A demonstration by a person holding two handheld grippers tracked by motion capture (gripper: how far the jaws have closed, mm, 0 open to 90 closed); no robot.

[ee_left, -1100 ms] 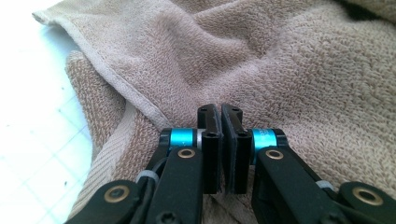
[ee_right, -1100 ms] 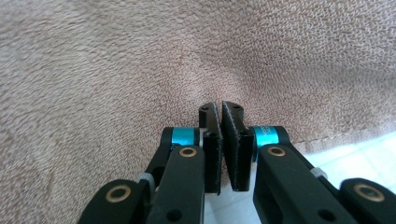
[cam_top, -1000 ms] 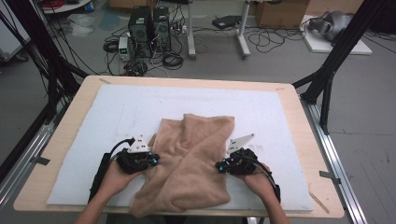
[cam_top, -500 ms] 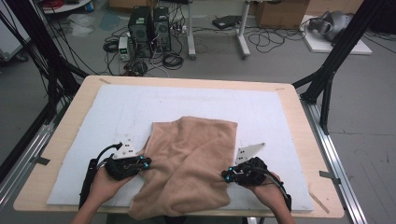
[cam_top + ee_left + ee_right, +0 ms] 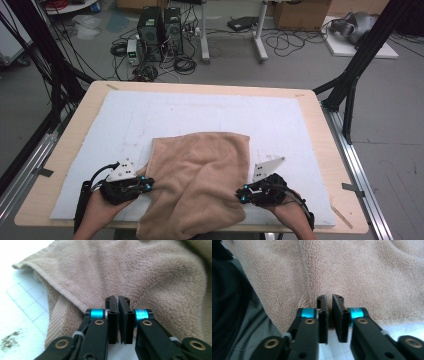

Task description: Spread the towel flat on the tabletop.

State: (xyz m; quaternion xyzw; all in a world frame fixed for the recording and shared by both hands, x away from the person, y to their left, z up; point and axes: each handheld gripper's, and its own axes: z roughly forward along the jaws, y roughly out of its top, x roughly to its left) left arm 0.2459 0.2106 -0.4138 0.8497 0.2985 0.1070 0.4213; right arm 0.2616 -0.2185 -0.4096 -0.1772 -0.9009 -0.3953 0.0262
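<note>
A tan towel (image 5: 200, 180) lies spread on the white mat (image 5: 200, 110), and its near end hangs over the table's front edge. My left gripper (image 5: 148, 184) rests at the towel's left edge and my right gripper (image 5: 241, 195) at its right edge. In the left gripper view the towel (image 5: 150, 277) lies just beyond the left gripper (image 5: 118, 300). Its jaws have just been opening and show a thin gap with nothing in it. The right gripper (image 5: 330, 298) has also just been opening. Its gap is slightly wider, with the towel (image 5: 362, 272) past the tips and no cloth between them.
The wooden table (image 5: 65, 150) has black frame posts at its left (image 5: 55, 90) and right (image 5: 350, 85). Computer towers (image 5: 160, 25) and cables sit on the floor behind. Dark clothing (image 5: 227, 302) fills the left of the right gripper view.
Both hands have drawn back toward the near edge. The towel came with them and now lies flatter, with its far edge straight.
</note>
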